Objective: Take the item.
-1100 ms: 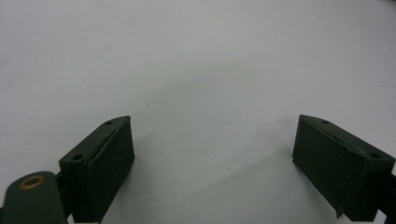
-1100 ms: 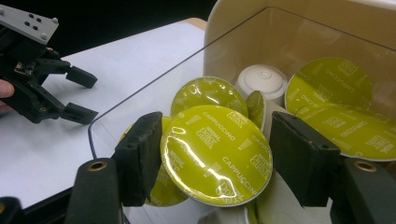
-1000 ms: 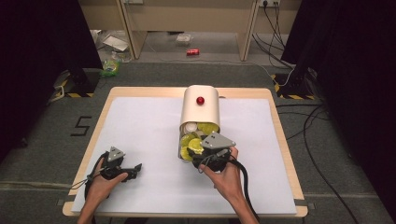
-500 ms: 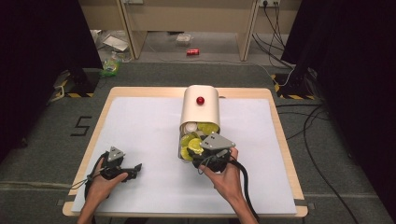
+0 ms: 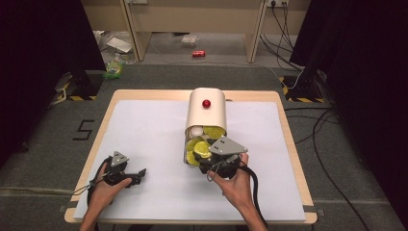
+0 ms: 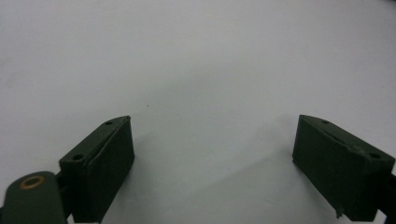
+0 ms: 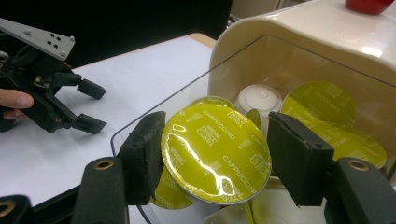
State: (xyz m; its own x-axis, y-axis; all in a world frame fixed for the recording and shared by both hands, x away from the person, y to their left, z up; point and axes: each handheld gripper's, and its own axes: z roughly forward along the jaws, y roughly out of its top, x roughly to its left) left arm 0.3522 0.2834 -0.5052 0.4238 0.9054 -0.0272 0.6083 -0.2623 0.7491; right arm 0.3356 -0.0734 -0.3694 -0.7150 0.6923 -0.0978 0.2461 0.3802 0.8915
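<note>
The cream plastic box with a clear front and a red knob on top [image 5: 206, 113] lies on its side in the middle of the white-topped wooden desk [image 5: 144, 134], so its open mouth faces the person at 6 o'clock and the pods are easy to reach. The right gripper [image 7: 215, 158] has just been closing, and its jaws now pinch a round pod with a shiny yellow-green foil lid that says CAPPUCCINO [image 7: 215, 154], right at the box's mouth. More such pods and a white one [image 7: 258, 99] sit behind it. The left gripper [image 5: 126, 174] rests at 8 o'clock, jaws apart and holding nothing, probably just waiting.
</note>
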